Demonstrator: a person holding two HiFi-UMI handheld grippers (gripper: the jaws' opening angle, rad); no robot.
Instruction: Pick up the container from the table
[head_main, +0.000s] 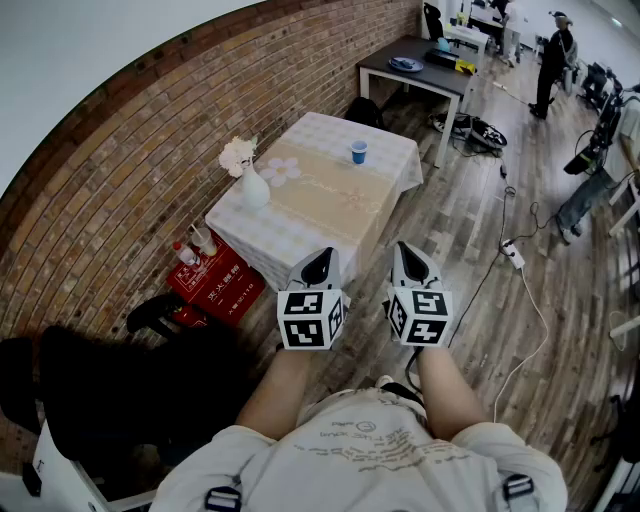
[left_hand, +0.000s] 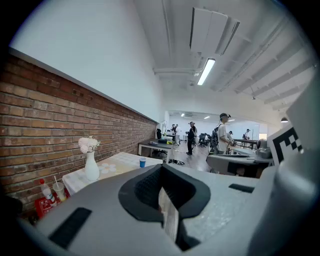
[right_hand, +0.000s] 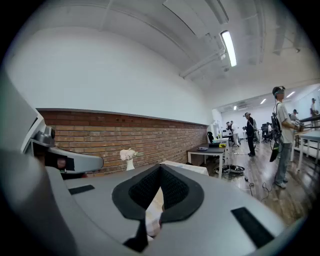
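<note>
Holding their jaws closed on nothing, the left gripper (head_main: 320, 268) and right gripper (head_main: 412, 265) hover near the person's body, well short of the table (head_main: 320, 200). The blue cup (head_main: 359, 151) stands untouched near its far end, so approach and grasp remain.

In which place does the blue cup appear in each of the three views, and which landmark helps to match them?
Head view: the blue cup stands at upper centre, on the far side of the clothed table.
Left gripper view: the cup is small, just left of centre, on the table.
Right gripper view: not visible.
Shared landmark: the white vase with flowers, in all three.
</note>
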